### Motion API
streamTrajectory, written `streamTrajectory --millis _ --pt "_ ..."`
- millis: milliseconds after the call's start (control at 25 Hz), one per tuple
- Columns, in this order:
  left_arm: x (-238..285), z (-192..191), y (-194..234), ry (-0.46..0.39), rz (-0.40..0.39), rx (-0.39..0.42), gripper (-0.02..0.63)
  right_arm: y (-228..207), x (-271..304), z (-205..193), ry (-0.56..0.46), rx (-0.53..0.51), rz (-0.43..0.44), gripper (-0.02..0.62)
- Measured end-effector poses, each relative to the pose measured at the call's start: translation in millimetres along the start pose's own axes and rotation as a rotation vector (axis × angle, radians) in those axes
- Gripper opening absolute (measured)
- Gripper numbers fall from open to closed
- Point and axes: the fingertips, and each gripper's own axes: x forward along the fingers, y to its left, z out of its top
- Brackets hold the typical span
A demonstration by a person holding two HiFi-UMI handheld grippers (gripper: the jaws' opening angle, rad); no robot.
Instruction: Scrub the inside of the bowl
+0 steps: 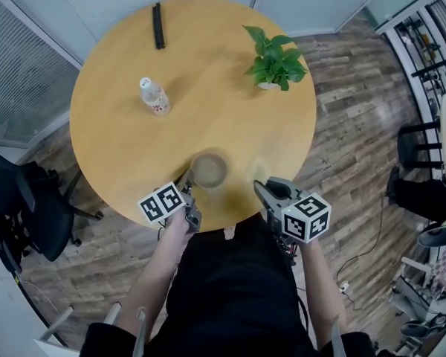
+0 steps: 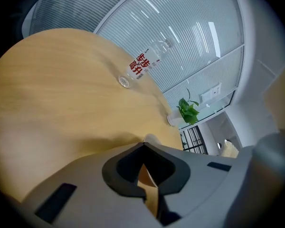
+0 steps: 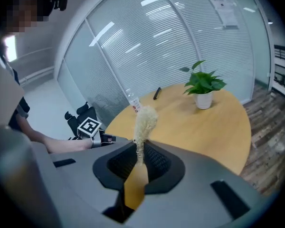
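Note:
A small brownish bowl (image 1: pixel 209 170) stands near the front edge of the round wooden table (image 1: pixel 126 140). My left gripper (image 1: pixel 188 190) is at the bowl's left side. In the left gripper view its jaws (image 2: pixel 145 148) are shut on a thin tan sliver that looks like the bowl's wall. A pale bit of rim (image 2: pixel 152 138) shows just past them, and the rest of the bowl is hidden. My right gripper (image 1: pixel 262 189) hovers right of the bowl, apart from it. It (image 3: pixel 137 156) is shut on a brush: a flat wooden handle (image 3: pixel 134 184) with a pale fluffy head (image 3: pixel 145 120).
A water bottle (image 1: pixel 154 96) stands left of the table's centre, a potted plant (image 1: pixel 275 60) at the back right, and a black bar (image 1: pixel 158 26) at the far edge. Black office chairs (image 1: pixel 30 199) stand left of the table, and wooden floor lies to the right.

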Motion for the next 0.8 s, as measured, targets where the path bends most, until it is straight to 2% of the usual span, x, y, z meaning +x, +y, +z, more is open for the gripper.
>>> streamTrajectory --millis 120,240,480,800 --pt "4 7 4 -0.029 0.032 0.028 0.012 -13 -20 -5 -0.027 0.053 -0.057 0.044" --pt "8 7 8 -0.037 0.050 0.014 0.012 -22 -33 -12 -0.045 0.100 -0.087 0.044" --pt "11 8 13 -0.048 0.045 -0.034 0.014 -29 -39 -16 -0.046 0.114 -0.099 0.044" --pt "7 7 8 -0.050 0.036 -0.005 0.023 -29 -43 1 -0.092 0.115 -0.089 0.044"
